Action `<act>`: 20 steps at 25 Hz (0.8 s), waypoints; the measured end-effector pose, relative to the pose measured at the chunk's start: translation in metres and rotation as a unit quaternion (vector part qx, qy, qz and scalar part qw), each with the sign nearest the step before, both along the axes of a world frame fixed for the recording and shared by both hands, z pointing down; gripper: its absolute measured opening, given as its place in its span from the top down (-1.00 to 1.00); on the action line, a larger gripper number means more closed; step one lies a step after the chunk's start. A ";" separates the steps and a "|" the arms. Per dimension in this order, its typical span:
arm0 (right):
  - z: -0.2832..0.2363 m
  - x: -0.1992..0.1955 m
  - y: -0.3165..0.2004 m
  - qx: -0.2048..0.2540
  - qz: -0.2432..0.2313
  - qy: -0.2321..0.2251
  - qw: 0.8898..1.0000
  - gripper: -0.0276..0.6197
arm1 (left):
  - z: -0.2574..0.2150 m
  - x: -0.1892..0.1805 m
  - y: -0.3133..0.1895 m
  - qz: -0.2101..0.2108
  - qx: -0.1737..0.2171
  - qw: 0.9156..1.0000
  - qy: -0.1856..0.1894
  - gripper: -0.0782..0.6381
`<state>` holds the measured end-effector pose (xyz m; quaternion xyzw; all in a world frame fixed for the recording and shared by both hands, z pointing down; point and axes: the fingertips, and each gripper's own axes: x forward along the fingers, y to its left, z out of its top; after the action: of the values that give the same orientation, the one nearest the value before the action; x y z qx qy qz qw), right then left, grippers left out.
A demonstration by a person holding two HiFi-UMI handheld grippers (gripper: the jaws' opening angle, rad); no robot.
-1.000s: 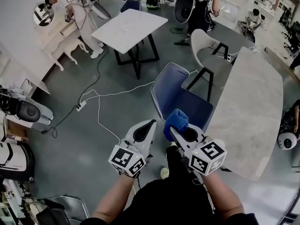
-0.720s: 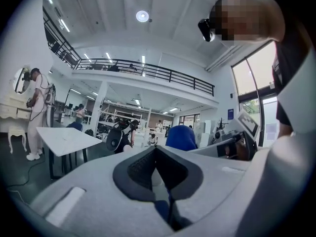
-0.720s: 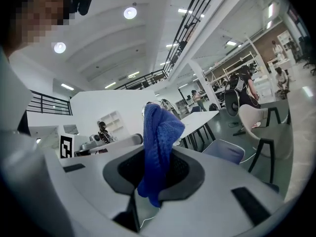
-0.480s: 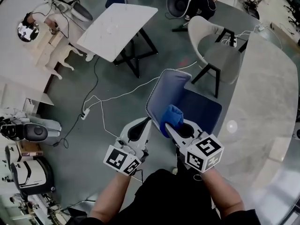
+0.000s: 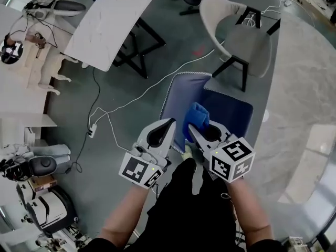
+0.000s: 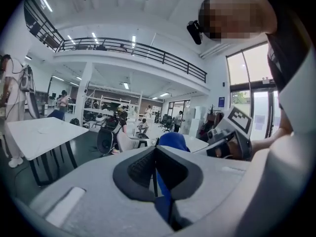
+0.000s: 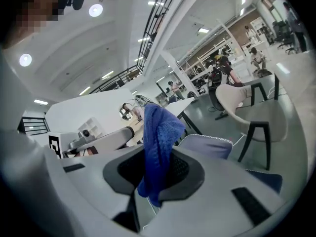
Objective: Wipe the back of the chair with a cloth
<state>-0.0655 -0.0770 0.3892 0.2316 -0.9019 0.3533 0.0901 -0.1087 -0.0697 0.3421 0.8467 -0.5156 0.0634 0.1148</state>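
Observation:
The blue chair stands just ahead of me, its padded back (image 5: 181, 96) facing me and its seat (image 5: 233, 114) beyond. My right gripper (image 5: 192, 129) is shut on a folded blue cloth (image 5: 197, 117), which sticks up from the jaws close to the inner side of the chair back. In the right gripper view the cloth (image 7: 158, 137) hangs between the jaws of the right gripper (image 7: 155, 158), with the chair back (image 7: 205, 146) just past it. My left gripper (image 5: 169, 124) sits beside the right one, near the back's lower edge. The left gripper (image 6: 155, 151) is shut and holds nothing.
A beige chair (image 5: 236, 33) stands beyond the blue one. A large grey stone table (image 5: 302, 104) runs along the right. A white table (image 5: 113, 25) is at the upper left. White cables (image 5: 113, 112) trail across the floor. Machines crowd the left edge.
Both grippers and the cloth have come nearer to the chair back, and the chair now lies closer under my view. The right gripper has kept hold of the cloth throughout.

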 end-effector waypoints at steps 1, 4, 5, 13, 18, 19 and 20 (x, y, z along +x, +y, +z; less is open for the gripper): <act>0.009 -0.002 -0.007 -0.008 0.010 0.003 1.000 0.65 | 0.006 0.000 -0.005 0.011 -0.001 1.000 0.001 0.76; 0.042 -0.012 -0.029 -0.028 0.038 0.015 0.999 0.65 | 0.021 -0.003 -0.023 0.037 0.007 0.999 0.004 0.76; 0.054 -0.017 -0.036 -0.030 0.042 0.020 0.998 0.65 | 0.025 -0.006 -0.029 0.040 0.011 0.999 0.005 0.76; 0.144 -0.042 -0.089 -0.045 0.058 0.015 0.997 0.65 | 0.042 -0.020 -0.059 0.043 0.035 0.998 0.012 0.76; 0.157 -0.062 -0.097 -0.037 -0.005 -0.035 0.999 0.66 | 0.063 -0.010 -0.073 0.040 0.038 0.998 -0.004 0.76; 0.157 -0.070 -0.098 -0.039 -0.023 -0.054 0.998 0.65 | 0.068 -0.008 -0.075 0.036 0.036 0.999 -0.001 0.76; 0.157 -0.077 -0.099 -0.041 -0.041 -0.077 0.995 0.66 | 0.073 -0.006 -0.076 0.032 0.034 0.999 0.002 0.76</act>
<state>-0.1424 -0.1765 0.5463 0.1629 -0.8996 0.4027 0.0443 -0.1147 -0.1458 0.4149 0.8664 -0.4897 0.0481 0.0847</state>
